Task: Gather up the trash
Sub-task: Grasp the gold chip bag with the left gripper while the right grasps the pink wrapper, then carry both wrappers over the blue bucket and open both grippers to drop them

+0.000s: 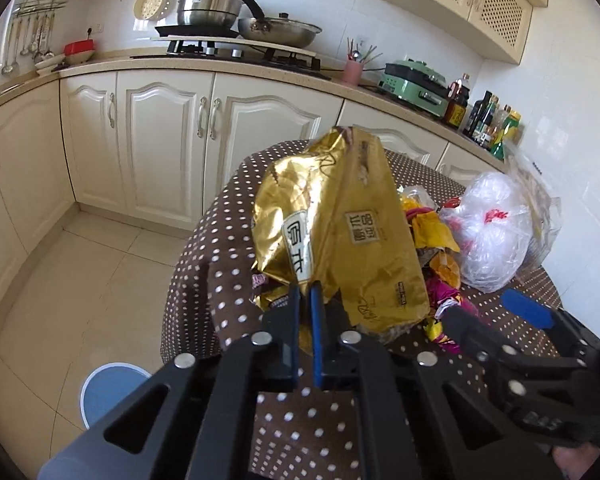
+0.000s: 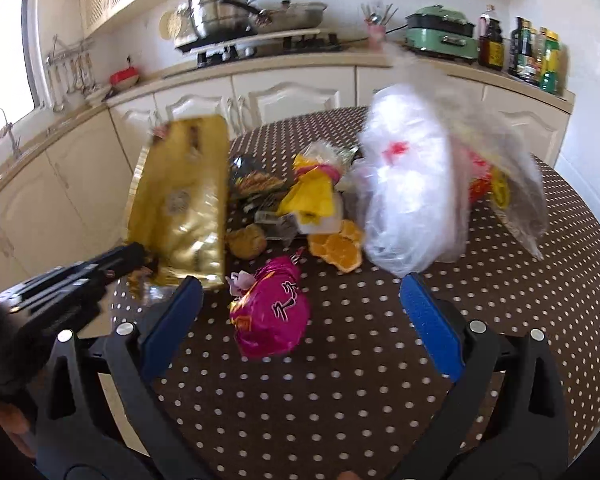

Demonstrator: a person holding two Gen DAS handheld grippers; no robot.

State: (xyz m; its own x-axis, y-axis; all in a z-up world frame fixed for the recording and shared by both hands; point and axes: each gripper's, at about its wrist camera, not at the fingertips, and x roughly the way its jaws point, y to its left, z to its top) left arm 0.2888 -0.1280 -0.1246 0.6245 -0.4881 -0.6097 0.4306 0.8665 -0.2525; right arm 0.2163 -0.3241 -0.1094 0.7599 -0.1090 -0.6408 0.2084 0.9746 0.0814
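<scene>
Over table (image 1: 220,240), gold packet (image 1: 340,220) upright

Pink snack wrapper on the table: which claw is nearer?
Right. The open right claw has the pink snack wrapper lying between its fingers. The left claw is off to the side at the table edge, shut on the gold foil bag.

Left gripper (image 1: 305,294) fingers pinch gold bag (image 1: 340,224) — above dotted table (image 1: 220,240).

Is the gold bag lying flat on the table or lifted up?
Lifted. The gold bag stands up off the table, its lower edge pinched in the shut left gripper.
</scene>
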